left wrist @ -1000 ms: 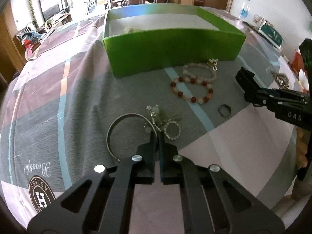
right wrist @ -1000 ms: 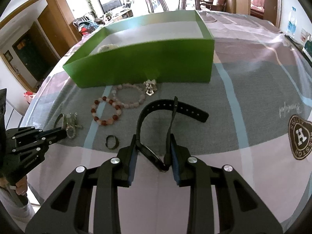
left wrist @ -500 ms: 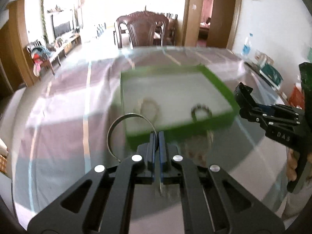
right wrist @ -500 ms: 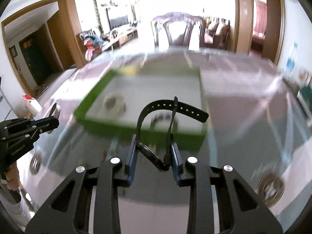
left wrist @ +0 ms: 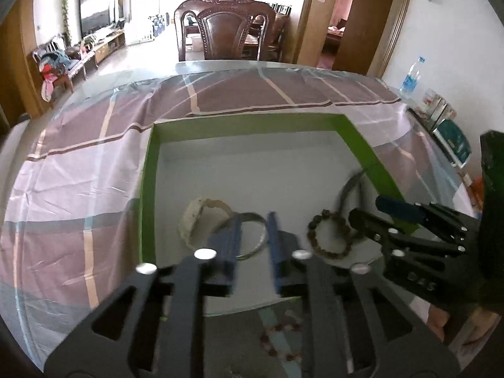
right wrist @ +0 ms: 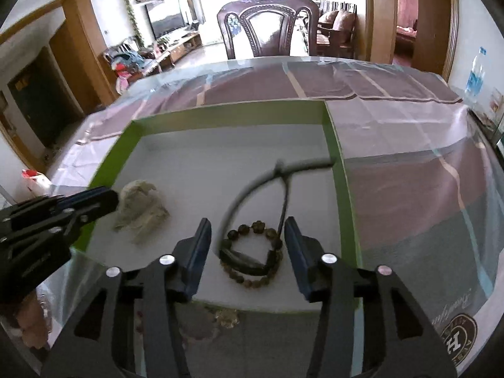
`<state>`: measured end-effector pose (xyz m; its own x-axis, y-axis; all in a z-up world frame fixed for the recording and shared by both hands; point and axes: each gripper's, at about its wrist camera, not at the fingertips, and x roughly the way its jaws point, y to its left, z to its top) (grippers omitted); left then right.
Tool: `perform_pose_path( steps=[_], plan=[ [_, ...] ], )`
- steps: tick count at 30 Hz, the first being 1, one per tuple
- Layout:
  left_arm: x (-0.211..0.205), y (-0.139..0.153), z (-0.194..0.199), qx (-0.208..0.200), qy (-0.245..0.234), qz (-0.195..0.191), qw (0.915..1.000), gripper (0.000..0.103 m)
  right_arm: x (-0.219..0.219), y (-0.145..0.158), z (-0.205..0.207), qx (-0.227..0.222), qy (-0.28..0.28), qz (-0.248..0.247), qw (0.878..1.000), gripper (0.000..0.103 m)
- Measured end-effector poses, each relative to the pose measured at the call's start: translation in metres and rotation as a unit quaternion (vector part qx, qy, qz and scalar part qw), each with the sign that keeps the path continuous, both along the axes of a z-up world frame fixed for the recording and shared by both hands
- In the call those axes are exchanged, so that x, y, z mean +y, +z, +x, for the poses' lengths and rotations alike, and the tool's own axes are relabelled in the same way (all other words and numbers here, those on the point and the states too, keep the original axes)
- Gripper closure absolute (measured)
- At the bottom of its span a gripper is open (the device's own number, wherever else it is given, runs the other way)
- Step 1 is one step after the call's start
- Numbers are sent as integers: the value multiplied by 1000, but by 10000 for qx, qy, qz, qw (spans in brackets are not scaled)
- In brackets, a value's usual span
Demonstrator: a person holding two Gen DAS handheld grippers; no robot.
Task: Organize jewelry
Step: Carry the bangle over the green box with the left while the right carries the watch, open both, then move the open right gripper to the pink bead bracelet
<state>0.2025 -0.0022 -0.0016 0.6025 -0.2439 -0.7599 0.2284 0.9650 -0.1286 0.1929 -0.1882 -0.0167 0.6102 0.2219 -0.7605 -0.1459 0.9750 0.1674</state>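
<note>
Jewelry is gathering inside the green box [left wrist: 147, 189], which is sitting on a plaid tablecloth [left wrist: 78, 163] and filling the middle of both views. In the left wrist view, the left gripper [left wrist: 253, 245] is hovering over the box's white floor, its jaws having just been opening; the silver bangle [left wrist: 252, 236] is showing blurred in the gap between the blue pads, which are no longer pressing on it. A pale bracelet [left wrist: 197, 217] is lying just left of the bangle, touching or overlapping it. At the right of that frame, a dark wooden bead bracelet [left wrist: 330, 236] is lying near the box's right wall. In the right wrist view, the right gripper [right wrist: 247, 247] is standing apart too, its jaws having just been opening; the black watch [right wrist: 252, 195], blurred, is showing between the pads with its lower part over the bead bracelet, free of them. A red bead bracelet [left wrist: 280, 337] is lying on the cloth outside the box, at the lower edge of the left view.
</note>
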Motion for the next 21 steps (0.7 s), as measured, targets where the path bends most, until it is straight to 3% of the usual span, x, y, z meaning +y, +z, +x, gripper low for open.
perform_pose_path(
  steps=[1,4,9,12,15,21],
  plan=[
    [2,2,-5,-46,38,10,10000,62,-5,7,-9,-84,1,70,9999,47],
    [11,5,-28,-208,176,214,9994,48,-13,20,-43,-251,131,229,9993,46],
    [21,-17,-79,-132,360,774,9963,37,-7,3,-83,-87,514,-24,9986,46],
    [25,-37,-96,129,425,740,9963,35,5,-26,-80,210,579,-328,9976,48],
    [26,-53,-109,341,481,669,9960,26,15,-48,-70,552,632,-112,9964,49],
    [25,-64,-118,426,502,689,9955,20,34,-65,-63,475,408,-439,9971,48]
  ],
)
